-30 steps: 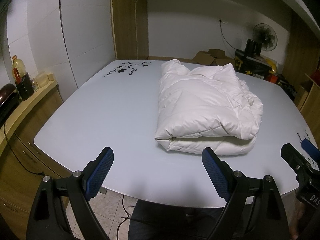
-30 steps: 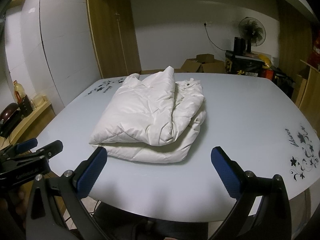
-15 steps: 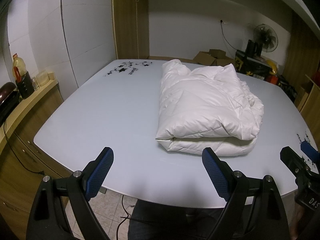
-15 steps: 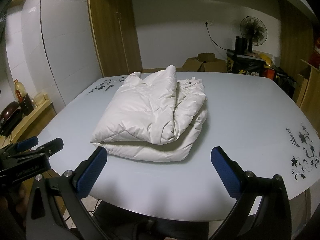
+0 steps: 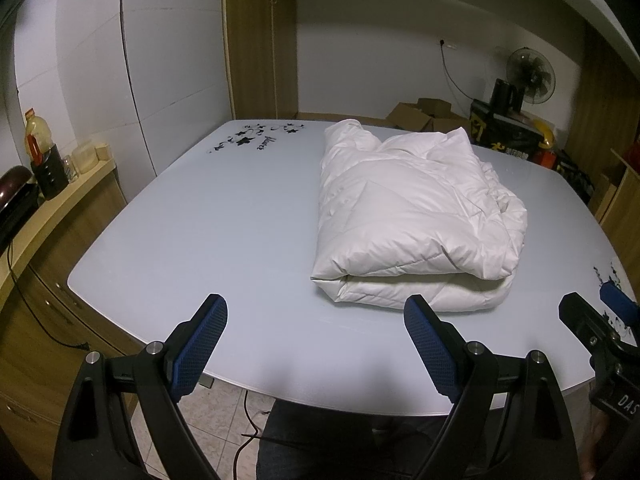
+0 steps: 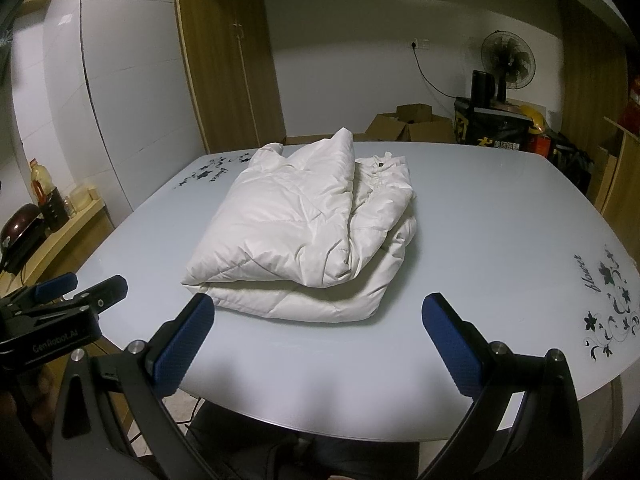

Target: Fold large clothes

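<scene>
A white puffy down jacket (image 5: 412, 216) lies folded in a thick bundle on the pale glass table (image 5: 208, 232); it also shows in the right wrist view (image 6: 308, 232). My left gripper (image 5: 316, 316) is open and empty, held over the table's near edge, short of the jacket's front left corner. My right gripper (image 6: 320, 316) is open and empty, held near the front edge just before the bundle. Each gripper shows at the edge of the other's view: the right one (image 5: 600, 324), the left one (image 6: 68, 296).
The table (image 6: 500, 240) has black flower prints at its corners (image 6: 608, 304). A wooden counter (image 5: 48, 204) with bottles stands on the left. Cardboard boxes (image 6: 412, 124), a fan (image 6: 508, 60) and crates sit behind the table. Wooden cabinet at right.
Both grippers have drifted slightly; the jacket has not moved and both grippers stay open.
</scene>
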The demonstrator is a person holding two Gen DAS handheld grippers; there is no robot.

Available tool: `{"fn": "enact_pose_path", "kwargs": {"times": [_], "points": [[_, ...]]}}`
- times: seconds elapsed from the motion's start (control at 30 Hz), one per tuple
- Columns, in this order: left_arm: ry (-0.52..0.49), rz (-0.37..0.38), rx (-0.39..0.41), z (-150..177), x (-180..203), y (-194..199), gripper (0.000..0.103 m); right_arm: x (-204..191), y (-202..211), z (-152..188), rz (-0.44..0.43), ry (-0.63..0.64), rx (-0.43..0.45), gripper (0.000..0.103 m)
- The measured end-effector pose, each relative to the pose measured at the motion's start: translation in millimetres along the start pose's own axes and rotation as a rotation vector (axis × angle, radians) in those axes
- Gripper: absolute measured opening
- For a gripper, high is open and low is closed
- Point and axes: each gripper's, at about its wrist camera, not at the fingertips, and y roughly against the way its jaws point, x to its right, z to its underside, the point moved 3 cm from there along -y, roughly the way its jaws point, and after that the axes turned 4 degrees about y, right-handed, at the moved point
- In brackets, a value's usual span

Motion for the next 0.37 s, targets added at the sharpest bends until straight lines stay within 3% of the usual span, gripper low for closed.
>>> {"fn": "enact_pose_path", "kwargs": {"times": [0.23, 0.37], "points": [[0.001, 0.011, 0.002, 0, 1, 0, 0.091, -1, 0, 0, 0.000, 0.000, 0.000, 0.103], [-0.018, -0.010, 0.125, -2, 2, 15, 0.091, -1, -1, 0, 0.001, -0.002, -0.003, 0.103]]}}
